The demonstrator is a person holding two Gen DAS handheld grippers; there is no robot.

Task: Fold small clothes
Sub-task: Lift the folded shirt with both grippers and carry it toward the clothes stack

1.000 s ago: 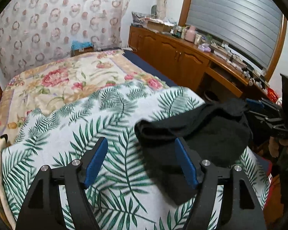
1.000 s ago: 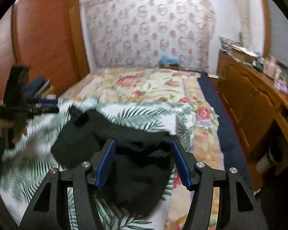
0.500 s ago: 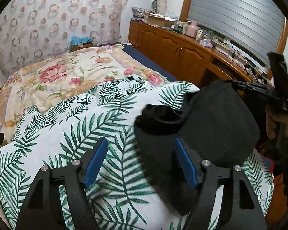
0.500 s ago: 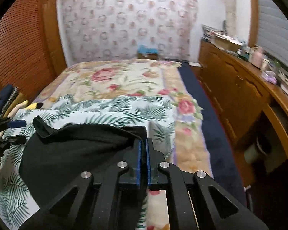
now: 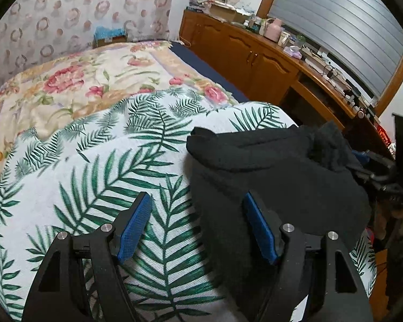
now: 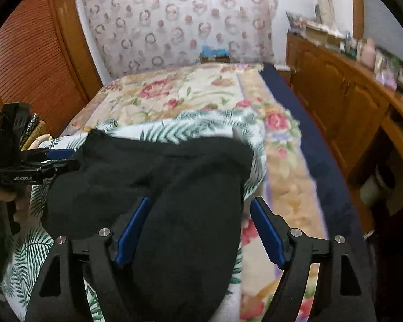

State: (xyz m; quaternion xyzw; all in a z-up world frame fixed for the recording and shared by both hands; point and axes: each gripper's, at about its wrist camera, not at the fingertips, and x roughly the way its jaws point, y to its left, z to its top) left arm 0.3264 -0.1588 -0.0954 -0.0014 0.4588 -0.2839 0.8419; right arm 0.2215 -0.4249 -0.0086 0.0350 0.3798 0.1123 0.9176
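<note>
A black garment [image 5: 276,171] lies bunched on the palm-leaf cloth [image 5: 99,177] near the bed's foot corner; it also shows in the right wrist view [image 6: 174,187]. My left gripper [image 5: 198,225] is open, its right pad over the garment's left edge, its left pad over the cloth. My right gripper [image 6: 198,228] is open above the garment's near end, holding nothing. The left gripper appears at the left of the right wrist view [image 6: 40,163], and the right gripper at the far right of the left wrist view [image 5: 376,171].
A floral bedspread [image 5: 75,86] covers the far bed. A wooden sideboard [image 5: 255,53] with clutter runs along the right. A wooden louvred wardrobe [image 6: 21,61] stands left. Stacked items [image 6: 35,131] sit by the bed's left edge.
My right gripper was shut on the garment's edge and lifting it half a second ago; now it is open and the garment lies back down. The left gripper stayed open.
</note>
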